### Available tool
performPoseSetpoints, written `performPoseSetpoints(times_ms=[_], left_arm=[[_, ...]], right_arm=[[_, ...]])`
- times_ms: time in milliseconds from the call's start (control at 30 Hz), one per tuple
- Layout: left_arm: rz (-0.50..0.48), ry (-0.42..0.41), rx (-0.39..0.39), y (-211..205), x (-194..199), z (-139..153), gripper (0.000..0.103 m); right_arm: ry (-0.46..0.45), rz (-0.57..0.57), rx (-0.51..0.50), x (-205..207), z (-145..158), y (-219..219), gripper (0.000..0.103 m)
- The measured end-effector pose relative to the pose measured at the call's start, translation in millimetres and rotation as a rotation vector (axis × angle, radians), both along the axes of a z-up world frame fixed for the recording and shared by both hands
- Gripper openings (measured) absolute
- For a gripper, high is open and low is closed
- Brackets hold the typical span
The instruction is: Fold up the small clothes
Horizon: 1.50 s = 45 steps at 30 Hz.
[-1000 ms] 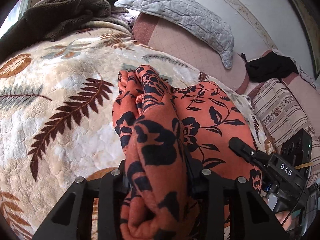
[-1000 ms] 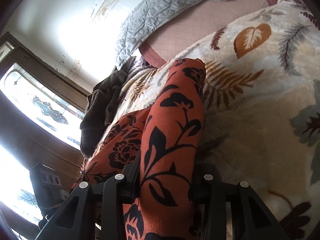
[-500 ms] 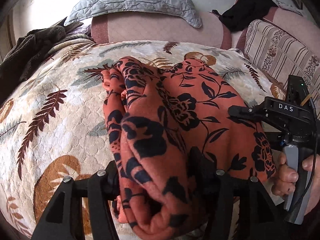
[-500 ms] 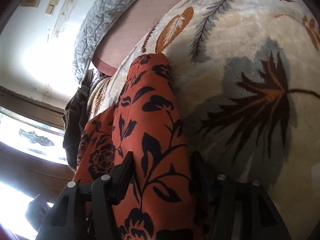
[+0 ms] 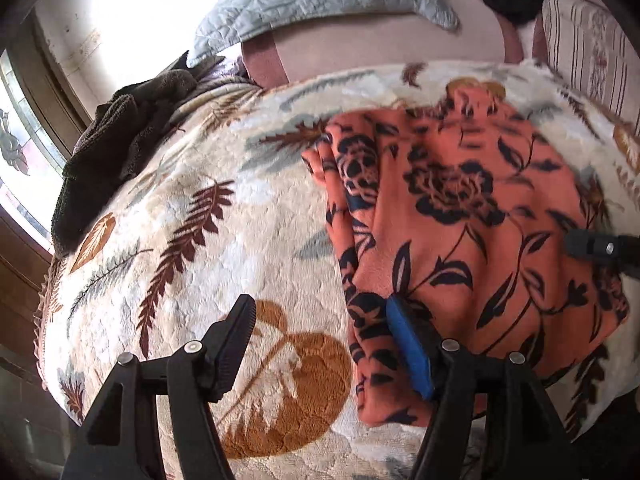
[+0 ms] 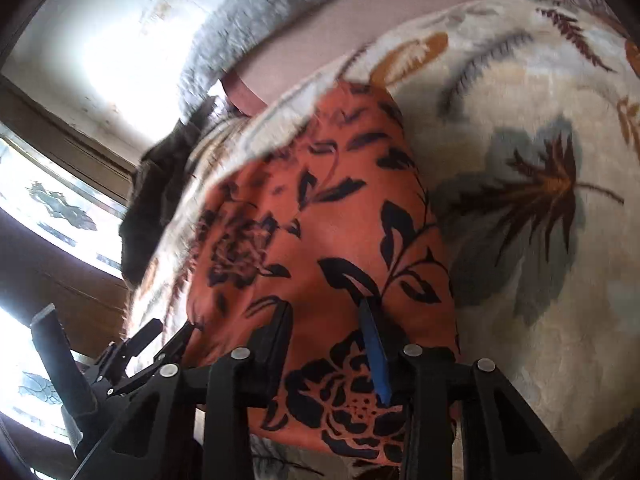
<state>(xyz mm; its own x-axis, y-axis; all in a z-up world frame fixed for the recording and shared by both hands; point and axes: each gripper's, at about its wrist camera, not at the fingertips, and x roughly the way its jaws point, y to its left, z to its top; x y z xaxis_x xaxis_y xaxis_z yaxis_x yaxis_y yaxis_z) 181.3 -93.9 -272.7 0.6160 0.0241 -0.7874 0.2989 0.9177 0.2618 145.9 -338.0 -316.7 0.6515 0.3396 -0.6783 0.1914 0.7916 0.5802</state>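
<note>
Orange floral garment [image 5: 472, 216] lying folded on the leaf-print blanket [image 5: 192, 240] of the bed, layered edges showing along its left side. Left claw [image 5: 324, 344] wide and opening further — one finger over bare blanket, the blue-padded one against the cloth's near edge, nothing gripped. Right claw [image 6: 324, 344] low over the near end of the garment [image 6: 320, 240] and closing, cloth lying under and between the fingers; pads not clearly pressing yet, so probably no hold. Likely risks from here: a closing right claw pinching only the top layer and peeling the fold open on the lift; the left finger snagging the edge as it draws away and dragging the stack askew; plush blanket bunching up with the cloth. Around the bed: a dark towel [image 5: 116, 152] heaped at the far left edge, a grey quilted pillow [image 5: 320, 0] on the pink headboard, a striped cushion [image 5: 588, 36] at the right. None of these crowd the garment — only the two claws near each other at its front edge.
</note>
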Motion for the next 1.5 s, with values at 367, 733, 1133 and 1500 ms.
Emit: performPoseSetpoints(times_ms=[367, 733, 1133, 1500], left_arm=[[-0.001, -0.185, -0.151, 17, -63, 102, 0.074], [0.030, -0.428, -0.256, 41, -146, 207, 0.100], [0.110, -0.521, -0.242, 61, -195, 258, 0.103], [0.107, -0.548, -0.264, 70, -211, 272, 0.103]], right_arm=[[-0.203, -0.040, -0.237, -84, 98, 32, 0.049], [-0.404, -0.120, -0.379, -173, 192, 63, 0.070], [-0.459, -0.133, -0.443, -237, 245, 87, 0.070], [-0.512, -0.124, -0.528, -257, 267, 109, 0.070]])
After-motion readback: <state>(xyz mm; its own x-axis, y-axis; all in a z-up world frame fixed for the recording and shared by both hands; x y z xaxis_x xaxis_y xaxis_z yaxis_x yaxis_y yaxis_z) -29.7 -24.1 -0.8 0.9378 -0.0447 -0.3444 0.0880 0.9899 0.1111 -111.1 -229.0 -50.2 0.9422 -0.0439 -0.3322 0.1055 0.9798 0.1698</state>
